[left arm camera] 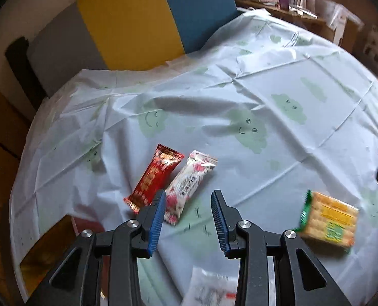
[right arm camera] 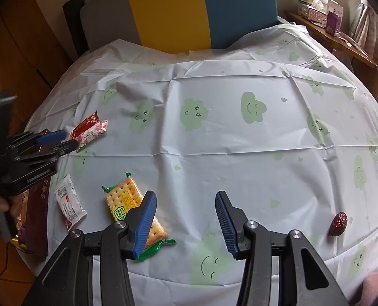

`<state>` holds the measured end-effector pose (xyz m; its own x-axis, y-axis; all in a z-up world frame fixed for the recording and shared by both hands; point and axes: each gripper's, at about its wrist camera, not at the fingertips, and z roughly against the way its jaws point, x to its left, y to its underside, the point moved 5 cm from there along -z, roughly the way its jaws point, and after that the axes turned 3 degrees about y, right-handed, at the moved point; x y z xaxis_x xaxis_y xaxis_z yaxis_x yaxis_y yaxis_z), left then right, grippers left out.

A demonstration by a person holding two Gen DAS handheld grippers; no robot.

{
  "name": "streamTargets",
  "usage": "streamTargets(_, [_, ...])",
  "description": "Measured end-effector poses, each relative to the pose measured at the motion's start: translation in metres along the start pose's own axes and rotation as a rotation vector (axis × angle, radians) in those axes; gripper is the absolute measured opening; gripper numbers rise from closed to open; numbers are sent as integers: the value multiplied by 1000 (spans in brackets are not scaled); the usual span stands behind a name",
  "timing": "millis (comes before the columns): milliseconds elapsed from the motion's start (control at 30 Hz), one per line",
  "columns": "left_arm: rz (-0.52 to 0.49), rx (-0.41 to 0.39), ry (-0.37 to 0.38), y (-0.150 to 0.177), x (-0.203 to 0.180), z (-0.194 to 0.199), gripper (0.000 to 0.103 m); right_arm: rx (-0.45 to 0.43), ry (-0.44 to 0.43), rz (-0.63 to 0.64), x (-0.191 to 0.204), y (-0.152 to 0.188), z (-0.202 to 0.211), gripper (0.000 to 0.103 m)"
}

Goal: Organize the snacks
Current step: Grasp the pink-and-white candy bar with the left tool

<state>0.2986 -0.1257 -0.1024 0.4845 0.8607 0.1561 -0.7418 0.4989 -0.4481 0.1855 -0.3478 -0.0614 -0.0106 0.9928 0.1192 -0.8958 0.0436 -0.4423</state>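
Box edge (right arm camera: 37, 211) at far left, white sachet (right arm camera: 70, 202) beside it. Left gripper (left arm camera: 189, 205) hangs over the cloth (right arm camera: 214, 132), jaws apart, nothing between; red bar (left arm camera: 154, 178) and pink bar (left arm camera: 189, 185) lie touching just ahead. Cracker pack (right arm camera: 127, 201) mid-cloth, partly under the right gripper (right arm camera: 185, 210), jaws spread, empty. Likely light, crinkly, slippery film; crackers brittle — pinch across the short sides, gently. Date (right arm camera: 338, 224) far right.

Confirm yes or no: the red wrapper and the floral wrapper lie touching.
Yes: the red wrapper and floral wrapper lie side by side, edges meeting.
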Motion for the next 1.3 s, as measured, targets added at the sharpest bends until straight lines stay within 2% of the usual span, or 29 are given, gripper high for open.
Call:
streamTargets(133, [-31,43,-21,-2,-1,-23,37,3,-15,11,4,0,0,49])
streamTargets(200, [-61,39,-57,-3,-3,-32,38,-1,-26,14,6,0,2,49])
streamTargets(233, [-63,39,-59,-3,-4,-33,36,-3,-30,16,7,0,3,49])
streamTargets(267, [-63,25,-54,-4,-5,-31,23,-5,-32,16,7,0,4,49])
streamTargets(367, [-95,12,-64,-2,-13,-28,20,-10,-33,16,8,-1,4,49])
streamTargets(467, [-86,4,-36,3,-19,-22,20,-11,-32,20,8,-1,4,49])
streamTargets(533, [-57,-5,-16,6,-23,-15,16,-11,-28,23,8,-1,4,49])
streamTargets(600, [-28,-20,21,9,-29,-4,2,-8,-21,21,7,-1,3,49])
streamTargets(633, [-14,-31,38,11,-32,3,0,-7,-17,20,6,-1,3,49])
streamTargets(700, [18,-37,95,16,-41,16,0,-8,-13,15,5,-2,3,49])
streamTargets(833, [52,-41,154,29,-53,34,0,-11,3,9,1,-1,3,49])
streamTargets(933, [39,-58,116,30,-52,42,0,-11,13,2,-2,-1,3,49])
streamTargets(1033, [47,-49,79,24,-40,39,5,-14,24,-8,-4,0,4,49])
streamTargets(1100, [45,-39,61,20,-31,33,16,-19,24,-13,-5,1,6,49])
streamTargets(1167, [25,-21,53,18,-28,26,19,-23,19,-16,-4,1,8,49])
streamTargets(1233, [11,13,60,17,-28,16,30,-24,13,-14,-3,1,8,49])
streamTargets(1300, [-7,14,51,14,-29,8,43,-20,13,-11,-2,1,8,49])
